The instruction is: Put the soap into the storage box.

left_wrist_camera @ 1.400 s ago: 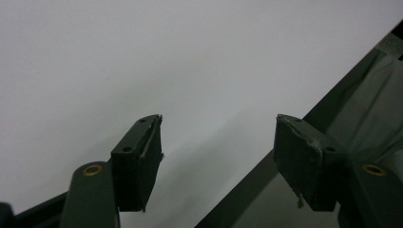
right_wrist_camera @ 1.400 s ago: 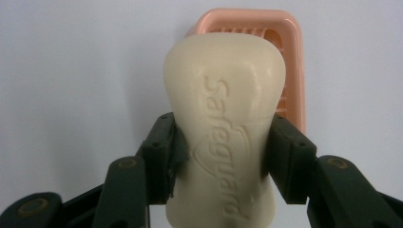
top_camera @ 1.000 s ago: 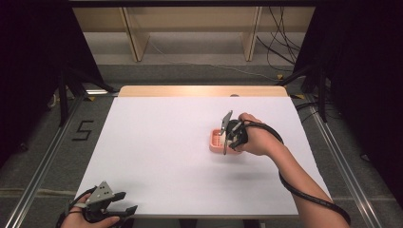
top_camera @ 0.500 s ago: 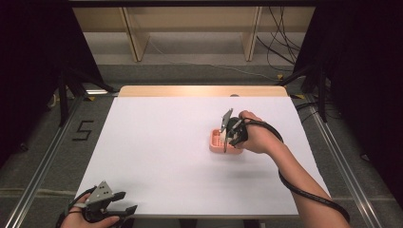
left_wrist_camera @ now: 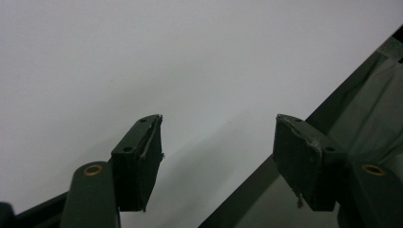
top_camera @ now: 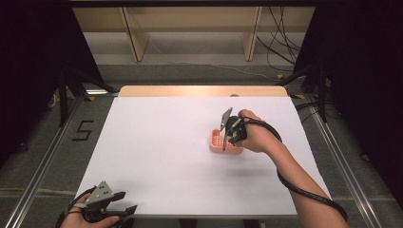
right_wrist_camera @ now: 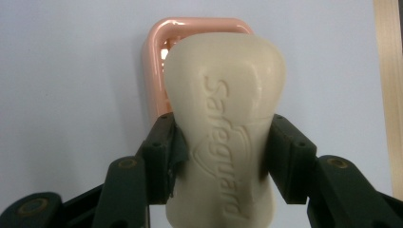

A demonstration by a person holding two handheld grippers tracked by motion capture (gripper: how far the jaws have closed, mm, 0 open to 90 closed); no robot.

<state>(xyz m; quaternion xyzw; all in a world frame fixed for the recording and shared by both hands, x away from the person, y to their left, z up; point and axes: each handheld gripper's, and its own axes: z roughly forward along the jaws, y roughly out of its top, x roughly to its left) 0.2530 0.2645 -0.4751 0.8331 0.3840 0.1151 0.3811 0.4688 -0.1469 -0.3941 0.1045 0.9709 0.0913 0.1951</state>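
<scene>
High view: I count one pink soap dish (top_camera: 223, 142) on the white counter (top_camera: 157, 152), and two claws. My right claw (top_camera: 228, 134) sits over the dish, pointing down; my left claw (top_camera: 124, 211) rests at the counter's near-left corner, well apart. Left gripper view: left claw (left_wrist_camera: 216, 156) wide open, nothing between its jaws, bare counter (left_wrist_camera: 142, 61) under them. Right gripper view: one cream soap bar (right_wrist_camera: 225, 123), right claw (right_wrist_camera: 223, 156) clamped on its sides. Bar sticks out past the jaws, just above the one dish (right_wrist_camera: 157, 57).
</scene>
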